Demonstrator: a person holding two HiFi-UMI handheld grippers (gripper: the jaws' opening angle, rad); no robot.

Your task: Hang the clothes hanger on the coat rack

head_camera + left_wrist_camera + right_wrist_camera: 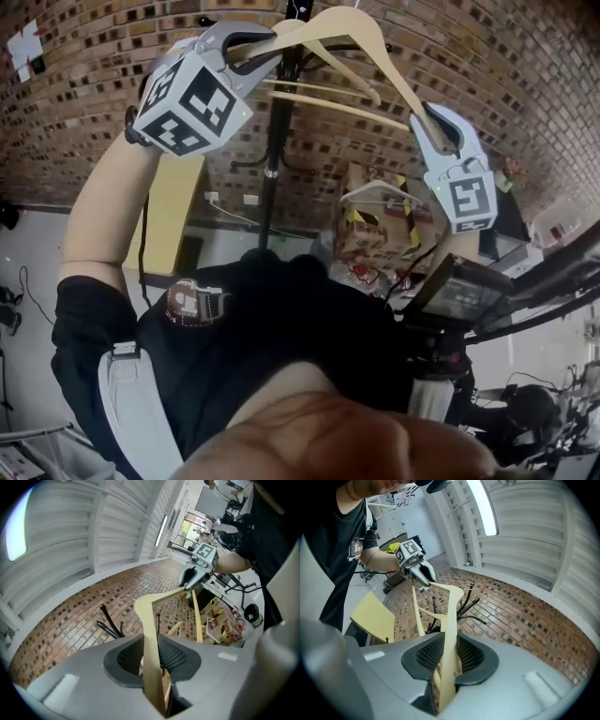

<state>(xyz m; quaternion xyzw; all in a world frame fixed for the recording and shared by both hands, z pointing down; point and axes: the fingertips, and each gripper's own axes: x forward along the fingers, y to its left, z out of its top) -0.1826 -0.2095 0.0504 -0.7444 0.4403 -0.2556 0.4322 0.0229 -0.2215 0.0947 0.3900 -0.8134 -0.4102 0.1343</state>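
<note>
Left tool point(255, 47), right tool point(431, 122) both clenched on wooden hanger's point(352, 28) ends.
Risk: uneven lift tilts it, hook misses coat rack point(278, 112) prong, or an end slips.

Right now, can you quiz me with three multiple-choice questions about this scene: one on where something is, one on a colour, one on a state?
1. Where is the wooden hanger?
A on the floor
B on a table
C held up in front of the coat rack

2. What colour is the coat rack?
A black
B white
C red

3. How are the left gripper's fingers?
A wide open, empty
B closed on the hanger
C out of view

Answers:
1 C: the left gripper and the right gripper each grip one end of it by the rack's pole.
2 A: its pole and hooks show black against the brick wall.
3 B: both fingers press the wood between them.
</note>
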